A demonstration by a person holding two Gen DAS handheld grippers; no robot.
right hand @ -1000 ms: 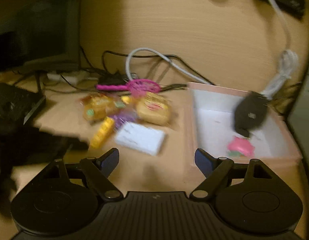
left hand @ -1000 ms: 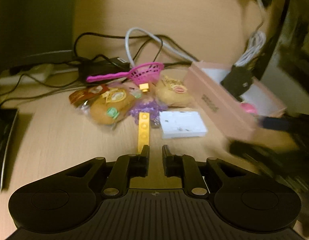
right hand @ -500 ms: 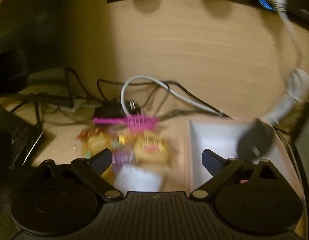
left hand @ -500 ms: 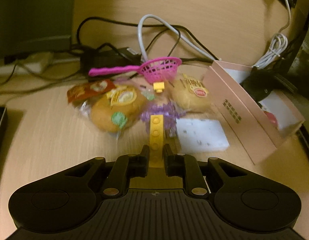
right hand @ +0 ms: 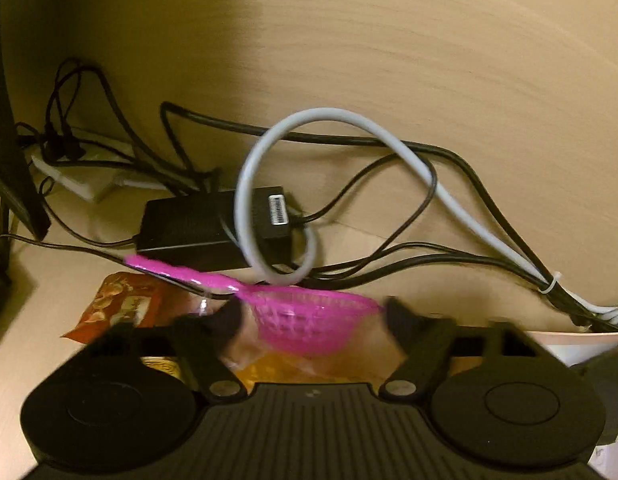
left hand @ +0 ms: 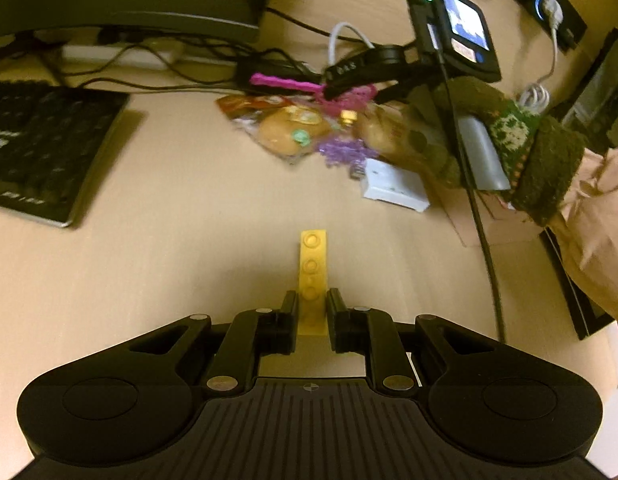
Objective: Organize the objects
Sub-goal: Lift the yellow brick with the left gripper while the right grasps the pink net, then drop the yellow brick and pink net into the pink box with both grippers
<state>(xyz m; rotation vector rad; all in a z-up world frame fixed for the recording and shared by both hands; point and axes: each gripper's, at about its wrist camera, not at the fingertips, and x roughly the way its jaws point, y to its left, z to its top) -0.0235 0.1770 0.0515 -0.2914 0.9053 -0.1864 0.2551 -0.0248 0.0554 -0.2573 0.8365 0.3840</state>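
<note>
My left gripper (left hand: pixel 312 305) is shut on the near end of a long yellow brick (left hand: pixel 313 256), which sticks out forward over the bare desk. In the right wrist view my right gripper (right hand: pixel 313 314) straddles the basket of a pink toy net (right hand: pixel 309 320). Its jaws are closing and its blurred fingertips (right hand: pixel 229 318) touch the rim on both sides. The left wrist view shows that gripper (left hand: pixel 341 80) over the pile of wrapped buns (left hand: pixel 289 130), held by a hand in a green knitted sleeve (left hand: pixel 521 148).
A red snack packet (right hand: pixel 121 304), a purple trinket (left hand: pixel 343 152) and a white box (left hand: pixel 393 190) lie in the pile. A black keyboard (left hand: pixel 49 152) sits at the left. A power adapter (right hand: pixel 213 224) and tangled cables (right hand: pixel 349 120) crowd the back wall.
The left gripper has drawn back from the pile with the yellow brick in it. The right gripper has swung left from the pink box to the pink net, its jaws narrowing around it.
</note>
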